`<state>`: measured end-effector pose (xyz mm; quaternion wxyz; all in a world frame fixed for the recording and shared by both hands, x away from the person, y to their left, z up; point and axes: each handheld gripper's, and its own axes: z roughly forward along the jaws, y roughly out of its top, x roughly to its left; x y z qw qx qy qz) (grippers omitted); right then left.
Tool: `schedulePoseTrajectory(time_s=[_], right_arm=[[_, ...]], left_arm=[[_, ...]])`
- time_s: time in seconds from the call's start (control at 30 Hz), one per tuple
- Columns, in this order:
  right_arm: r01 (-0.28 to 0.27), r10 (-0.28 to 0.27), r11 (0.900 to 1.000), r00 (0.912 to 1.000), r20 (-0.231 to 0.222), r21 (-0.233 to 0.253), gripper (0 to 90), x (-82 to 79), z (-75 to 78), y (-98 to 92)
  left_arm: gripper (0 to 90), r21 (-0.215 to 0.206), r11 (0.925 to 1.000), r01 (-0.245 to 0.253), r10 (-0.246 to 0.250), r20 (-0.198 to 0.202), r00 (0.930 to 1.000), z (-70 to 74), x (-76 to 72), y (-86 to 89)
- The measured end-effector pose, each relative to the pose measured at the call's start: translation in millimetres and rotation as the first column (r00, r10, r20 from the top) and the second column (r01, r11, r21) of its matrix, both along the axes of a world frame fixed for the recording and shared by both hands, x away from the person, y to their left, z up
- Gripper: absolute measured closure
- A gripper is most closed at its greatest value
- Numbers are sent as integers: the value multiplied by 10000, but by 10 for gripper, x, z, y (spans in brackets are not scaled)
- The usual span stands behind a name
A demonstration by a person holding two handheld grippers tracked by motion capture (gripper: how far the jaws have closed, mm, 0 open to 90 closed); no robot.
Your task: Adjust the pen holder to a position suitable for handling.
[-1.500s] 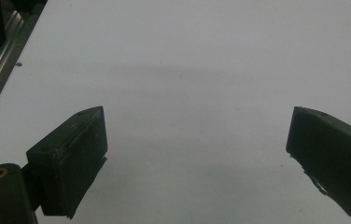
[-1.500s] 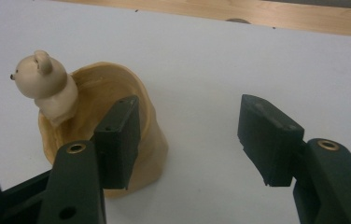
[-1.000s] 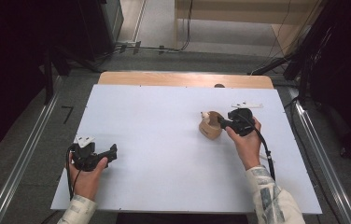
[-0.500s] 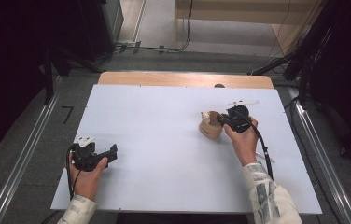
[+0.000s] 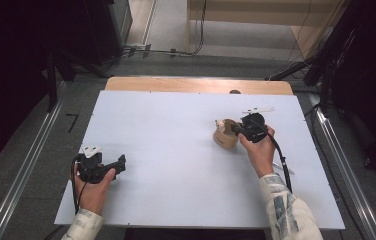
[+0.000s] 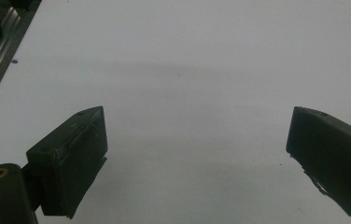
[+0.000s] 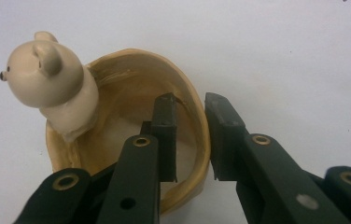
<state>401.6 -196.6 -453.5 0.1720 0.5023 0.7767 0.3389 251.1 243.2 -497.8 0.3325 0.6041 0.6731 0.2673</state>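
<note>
Nothing to read anywhere here: no text, label, brand, number or sign legible on the worktop (image 5: 176, 125), the bowl (image 7: 183, 98) or anything around them.

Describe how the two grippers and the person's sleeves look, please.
Both grippers, the left gripper and the right gripper, are black, each with two blocky flat-faced jaws, brass-coloured rivets at the joints, and a pale grey plate on top. A black cable trails from the right one. The sleeves are light with a darker pattern.

Dim, soft shadows, slightly blurred edges
</note>
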Motion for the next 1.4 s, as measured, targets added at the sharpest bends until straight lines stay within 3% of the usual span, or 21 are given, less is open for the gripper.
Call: schedulePoseTrajectory(time_s=[0.27,0.5,0.63,0.77,0.97,1.17,1.27,1.4], right_arm=[[-102,102,9999,9999,101,-5,761,-6,11,-12],[1013,-1014,9948,9948,60,67,760,102,43,-272],[2021,-2018,9790,9793,-140,269,760,231,53,-549],[2681,-2680,9632,9634,-95,201,761,340,69,-740],[3395,-3394,9406,9406,-62,85,760,497,96,-923],[4057,-4054,9133,9140,-165,366,759,650,95,-1118],[4258,-4256,9045,9048,-115,254,759,695,103,-1148],[4270,-4270,9040,9042,-63,200,757,702,101,-1148]], left_arm=[[56,-5,10000,-19,19,-49,10000,-1,-3,8],[56,-15,10000,-7,7,-54,10000,-2,-7,14],[56,-28,10000,3,-3,-78,10000,-5,-1,5],[56,-12,10000,11,-11,-97,10000,-8,6,0],[56,-71,10000,-6,6,-120,9999,-13,5,6],[56,-79,10000,-3,2,-125,9999,-16,4,8],[56,-106,9999,0,-2,-127,9999,-15,2,15],[56,-125,9999,-16,14,-111,9999,-13,-1,20]])
